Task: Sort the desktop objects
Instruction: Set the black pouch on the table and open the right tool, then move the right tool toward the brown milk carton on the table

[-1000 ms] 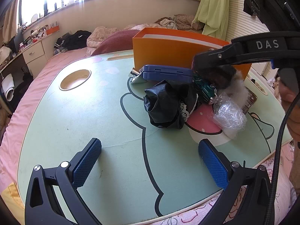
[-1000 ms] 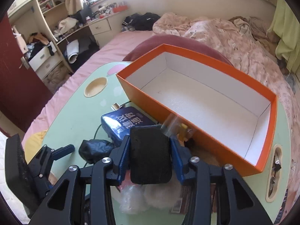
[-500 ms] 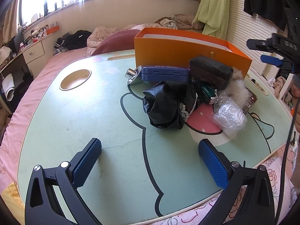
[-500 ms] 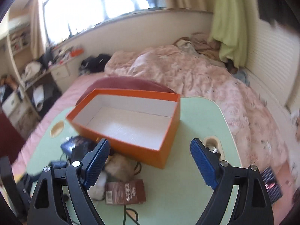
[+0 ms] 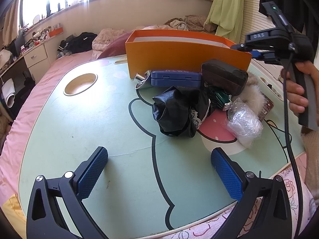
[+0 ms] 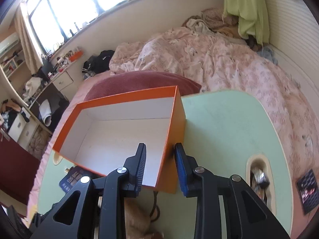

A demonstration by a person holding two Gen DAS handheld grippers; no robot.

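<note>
Low centre of the right wrist view: right gripper [image 6: 160, 146], jaws narrowed and just closing, astride the right wall of the orange box [image 6: 177, 119], with a gap at the inner pad. Bottom of the left wrist view: left gripper [image 5: 159, 163] spread wide above the green table [image 5: 89, 123]. Centre right there, before the box: glasses case [image 5: 223, 75], blue case [image 5: 175, 78], black pouch [image 5: 179, 113].

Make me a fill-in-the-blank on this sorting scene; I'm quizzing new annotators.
1. The orange box holds ___.
2. The left gripper hovers over the table with its jaws ___ and nothing between them.
3. The right gripper, whose jaws have just been closing, has one finger inside the box and one outside, so the box's end ___ stands between them.

Missing words: nothing; open; wall
</note>
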